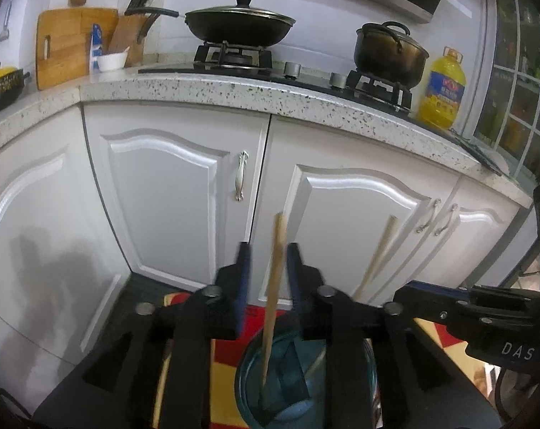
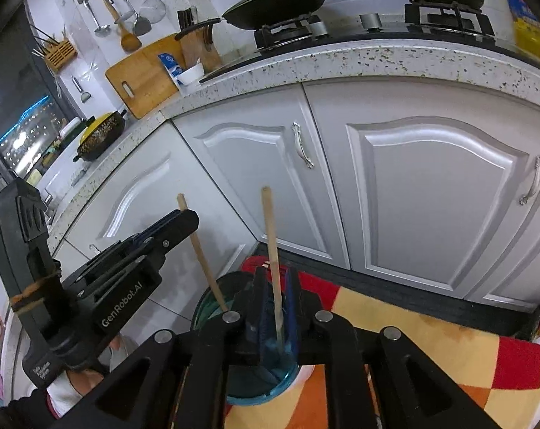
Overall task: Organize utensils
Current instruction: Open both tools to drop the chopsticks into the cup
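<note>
Two wooden chopsticks stood in a blue glass jar, one between each pair of tongs.

A pale wooden chopstick is seen between the blue pads of the left gripper, whose jaws are parted and clear of it on both sides; its lower end rests inside the round, blue-tinted glass jar directly beneath the tongs. A second wooden chopstick is framed by the right gripper, with narrowly parted jaws; contact with the pads cannot be told. The jar is set on a red, yellow and orange patterned cloth under both tongs. White cabinet doors lie ahead of them, a speckled countertop above.
</note>
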`<action>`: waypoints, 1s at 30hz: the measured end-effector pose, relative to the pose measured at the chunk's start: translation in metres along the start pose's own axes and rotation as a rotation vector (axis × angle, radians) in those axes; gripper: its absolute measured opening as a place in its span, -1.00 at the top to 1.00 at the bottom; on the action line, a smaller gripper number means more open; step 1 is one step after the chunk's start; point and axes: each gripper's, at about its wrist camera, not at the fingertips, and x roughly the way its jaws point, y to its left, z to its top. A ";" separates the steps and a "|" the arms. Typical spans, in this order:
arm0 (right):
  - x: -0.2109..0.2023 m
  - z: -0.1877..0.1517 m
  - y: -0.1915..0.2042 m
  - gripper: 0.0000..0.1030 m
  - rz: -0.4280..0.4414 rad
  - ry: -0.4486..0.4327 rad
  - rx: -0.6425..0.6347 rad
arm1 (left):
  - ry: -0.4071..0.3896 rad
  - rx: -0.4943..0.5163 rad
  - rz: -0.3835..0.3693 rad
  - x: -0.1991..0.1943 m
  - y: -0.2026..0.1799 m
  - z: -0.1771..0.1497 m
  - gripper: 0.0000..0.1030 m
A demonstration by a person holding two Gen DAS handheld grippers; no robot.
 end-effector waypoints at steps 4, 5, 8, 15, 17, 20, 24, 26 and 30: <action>-0.008 -0.011 -0.001 0.42 -0.012 0.000 0.011 | 0.019 0.013 -0.002 -0.012 -0.002 -0.007 0.40; -0.010 -0.015 -0.001 0.42 -0.017 0.002 0.010 | 0.024 0.016 -0.003 -0.016 -0.003 -0.010 0.39; -0.018 -0.028 -0.003 0.42 -0.038 0.002 0.021 | 0.037 0.030 0.010 -0.025 -0.007 -0.019 0.39; -0.037 -0.056 -0.002 0.28 -0.139 -0.039 0.029 | 0.060 0.072 0.023 -0.046 -0.026 -0.041 0.36; -0.043 -0.065 -0.001 0.25 -0.167 -0.049 0.026 | 0.072 0.074 0.022 -0.051 -0.029 -0.048 0.29; -0.054 -0.077 0.001 0.22 -0.180 -0.055 0.029 | 0.080 0.077 0.014 -0.060 -0.036 -0.057 0.27; -0.068 -0.091 0.005 0.17 -0.212 -0.056 0.013 | 0.083 0.097 0.004 -0.074 -0.048 -0.068 0.27; -0.076 -0.100 0.006 0.15 -0.214 -0.060 0.014 | 0.089 0.107 -0.007 -0.080 -0.055 -0.075 0.26; -0.093 -0.117 -0.001 0.14 -0.229 -0.068 0.043 | 0.104 0.117 -0.034 -0.088 -0.067 -0.085 0.01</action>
